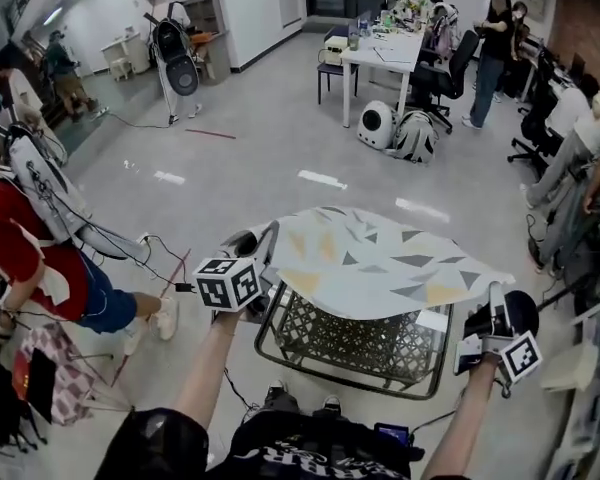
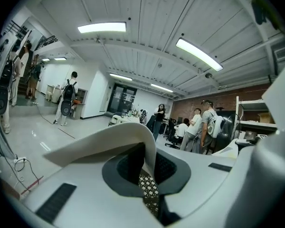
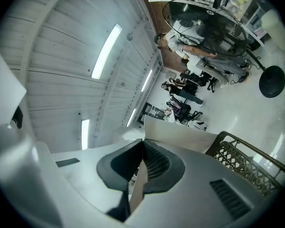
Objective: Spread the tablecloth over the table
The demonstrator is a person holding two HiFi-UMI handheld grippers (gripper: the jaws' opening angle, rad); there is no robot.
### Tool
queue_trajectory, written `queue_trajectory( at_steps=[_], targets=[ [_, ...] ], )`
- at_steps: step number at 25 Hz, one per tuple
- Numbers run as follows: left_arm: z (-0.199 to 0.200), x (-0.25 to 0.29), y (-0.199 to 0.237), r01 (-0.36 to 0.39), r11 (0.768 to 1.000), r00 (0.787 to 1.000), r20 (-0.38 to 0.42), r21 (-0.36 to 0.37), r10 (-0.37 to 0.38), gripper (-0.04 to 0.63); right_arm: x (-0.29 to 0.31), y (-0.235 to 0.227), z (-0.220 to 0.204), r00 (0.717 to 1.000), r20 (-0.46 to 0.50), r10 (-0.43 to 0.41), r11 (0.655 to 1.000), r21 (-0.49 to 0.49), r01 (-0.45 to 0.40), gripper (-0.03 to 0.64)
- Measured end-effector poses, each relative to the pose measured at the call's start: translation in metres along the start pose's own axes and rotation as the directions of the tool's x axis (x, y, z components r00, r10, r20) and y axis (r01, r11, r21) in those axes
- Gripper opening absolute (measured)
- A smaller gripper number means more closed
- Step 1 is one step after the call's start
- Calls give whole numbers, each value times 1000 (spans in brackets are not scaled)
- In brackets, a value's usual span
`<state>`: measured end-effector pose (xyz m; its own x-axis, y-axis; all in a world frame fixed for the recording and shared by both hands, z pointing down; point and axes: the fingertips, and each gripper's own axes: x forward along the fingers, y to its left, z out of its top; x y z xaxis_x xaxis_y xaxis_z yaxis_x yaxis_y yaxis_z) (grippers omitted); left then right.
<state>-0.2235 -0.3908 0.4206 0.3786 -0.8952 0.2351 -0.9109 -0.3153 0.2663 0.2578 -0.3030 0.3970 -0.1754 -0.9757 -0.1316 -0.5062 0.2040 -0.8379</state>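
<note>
Tablecloth (image 1: 380, 263) is the white one with grey and yellow triangles. In the head view it's stretched out flat-ish in the air over the dark lattice-top surface (image 1: 360, 346), held by its two near corners. It covers the far and middle part; a strip of bare lattice shows along the near side under the cloth's sagging near edge. Can't tell whether the far end is touching anything.

Left hand-held gripper (image 1: 265, 240) has the near-left corner. In its own view the jaws are pressed together with the fabric pinched between the dark pads, and the cloth curls up and over the left jaw. A bit of the lattice peeks through low between the jaws.

Right hand-held gripper (image 1: 492, 300) has the near-right corner. Same deal there: jaws closed on a thin edge of the cloth, which runs away from the pads toward the far side, with the surface's rim just to the right.

Around it: shiny grey floor (image 1: 280, 138), a person in a red top (image 1: 20, 253) at the left, a white desk (image 1: 385, 53) far off with people standing near it.
</note>
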Motion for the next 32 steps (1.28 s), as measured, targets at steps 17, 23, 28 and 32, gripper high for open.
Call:
queue_trajectory(
  at_steps=[17, 23, 28, 32],
  targets=[
    [-210, -226, -48, 70, 997, 982, -171, -37, -76, 20, -288, -37, -107, 966, -39, -257, 957, -151, 248, 15],
    [-255, -209, -52, 138, 988, 930, -336, -63, -151, 20, -284, -62, -142, 881, -100, -462, 881, -161, 444, 17],
    [-305, -206, -43, 114, 986, 877, -454, -121, -157, 20, -286, -91, -161, 833, -127, -539, 840, -145, 522, 17],
    [-348, -196, -27, 33, 977, 845, -516, -208, -139, 20, -291, -129, -172, 761, -176, -625, 777, -243, 581, 18]
  ],
)
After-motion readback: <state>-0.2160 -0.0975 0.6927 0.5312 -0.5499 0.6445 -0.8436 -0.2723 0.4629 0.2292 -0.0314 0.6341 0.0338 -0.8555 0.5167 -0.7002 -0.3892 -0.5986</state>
